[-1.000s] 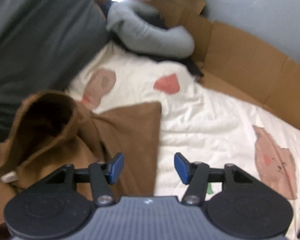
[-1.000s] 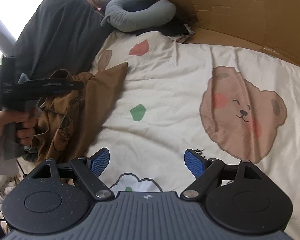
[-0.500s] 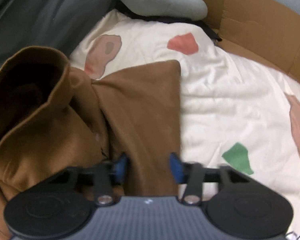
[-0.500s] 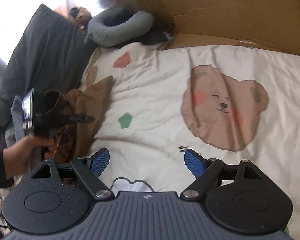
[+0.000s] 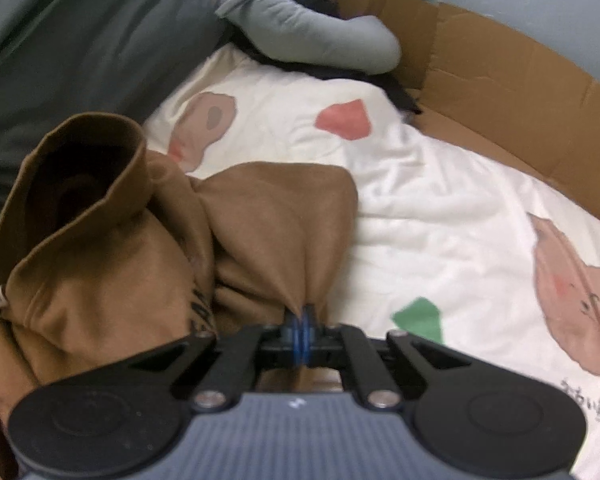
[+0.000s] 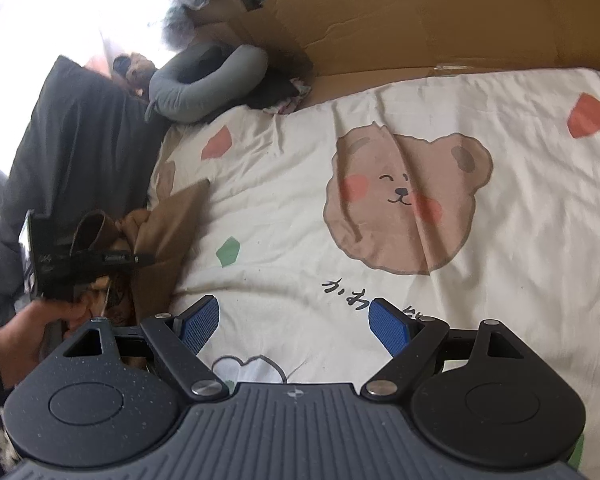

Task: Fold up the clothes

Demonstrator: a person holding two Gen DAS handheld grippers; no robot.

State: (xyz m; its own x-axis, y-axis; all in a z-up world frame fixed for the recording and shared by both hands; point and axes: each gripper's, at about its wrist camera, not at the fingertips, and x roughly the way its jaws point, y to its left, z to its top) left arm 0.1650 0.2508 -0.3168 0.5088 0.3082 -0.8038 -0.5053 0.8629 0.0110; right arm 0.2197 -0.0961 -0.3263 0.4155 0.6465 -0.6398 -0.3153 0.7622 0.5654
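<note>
- Left gripper (image 5: 303,322): jaws together, clamped on a pinch of the brown garment (image 5: 148,264), the cloth drawn into a peak at the blue pads.
- Right gripper (image 6: 288,322): jaws apart, holding nothing, hovering over the bed sheet (image 6: 300,208), well apart from the garment.
- Garment: lies crumpled at the left side of the bed beside the dark pillow (image 5: 72,40); one flat panel reaches out over the sheet, and a rolled opening, perhaps a hood or a sleeve, stands up at the left. It is not folded.
- Step in hand, as judged: securing a hold on the garment in order to move or spread it.
- Next move calls for, as judged: clear sheet to lay the cloth flat, and the free gripper taking a second point so the fabric does not bunch.
- Bed: cream sheet, creased, printed with bears and coloured patches.
- Room: cardboard (image 6: 440,16) lines the far edge; a grey curved cushion (image 5: 312,28) sits at the head; strong window light beyond.
</note>
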